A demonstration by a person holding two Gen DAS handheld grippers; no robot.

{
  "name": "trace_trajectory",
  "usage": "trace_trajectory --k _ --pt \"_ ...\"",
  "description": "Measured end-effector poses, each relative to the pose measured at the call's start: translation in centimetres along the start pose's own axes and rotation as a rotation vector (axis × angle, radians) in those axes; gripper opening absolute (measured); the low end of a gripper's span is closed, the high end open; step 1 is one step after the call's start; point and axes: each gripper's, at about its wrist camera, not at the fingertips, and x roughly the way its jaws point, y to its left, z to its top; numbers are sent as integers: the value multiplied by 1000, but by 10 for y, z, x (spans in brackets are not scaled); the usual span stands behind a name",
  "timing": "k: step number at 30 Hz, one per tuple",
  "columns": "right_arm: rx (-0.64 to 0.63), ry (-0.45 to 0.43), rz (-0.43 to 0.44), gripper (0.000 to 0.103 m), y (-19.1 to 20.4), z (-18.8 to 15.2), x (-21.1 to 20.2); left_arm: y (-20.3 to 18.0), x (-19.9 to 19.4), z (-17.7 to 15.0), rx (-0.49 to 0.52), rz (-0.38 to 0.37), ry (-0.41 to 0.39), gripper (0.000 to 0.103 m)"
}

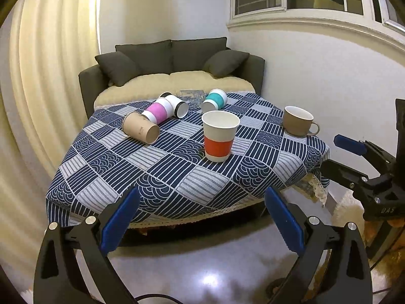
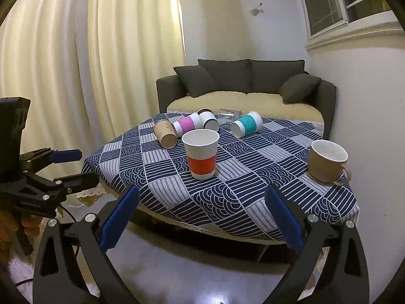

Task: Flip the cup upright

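Observation:
A paper cup with an orange band [image 1: 219, 135] [image 2: 201, 154] stands upright mid-table. A brown mug [image 1: 298, 121] [image 2: 327, 161] stands upright at the right edge. Lying on their sides at the back are a plain brown cup [image 1: 140, 127] [image 2: 165, 133], a pink-banded cup [image 1: 157, 111] [image 2: 186, 124], a black-banded cup [image 1: 177, 105] [image 2: 209, 120] and a teal-banded cup [image 1: 214, 99] [image 2: 247, 124]. My left gripper [image 1: 202, 217] is open and empty, short of the table's near edge. My right gripper [image 2: 201, 217] is open and empty, also short of the table.
The table has a blue patterned cloth [image 1: 177, 177] [image 2: 240, 197]. A clear glass [image 1: 192, 95] [image 2: 227, 114] lies at the back. A dark sofa [image 1: 172, 65] [image 2: 243, 83] stands behind the table, curtains to the left. The other gripper shows at each view's side [image 1: 367, 172] [image 2: 45, 174].

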Motion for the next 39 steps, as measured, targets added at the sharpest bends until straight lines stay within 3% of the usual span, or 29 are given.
trace_trajectory --k 39 --pt "-17 14 -7 98 2 -2 3 -3 6 -3 15 -10 37 96"
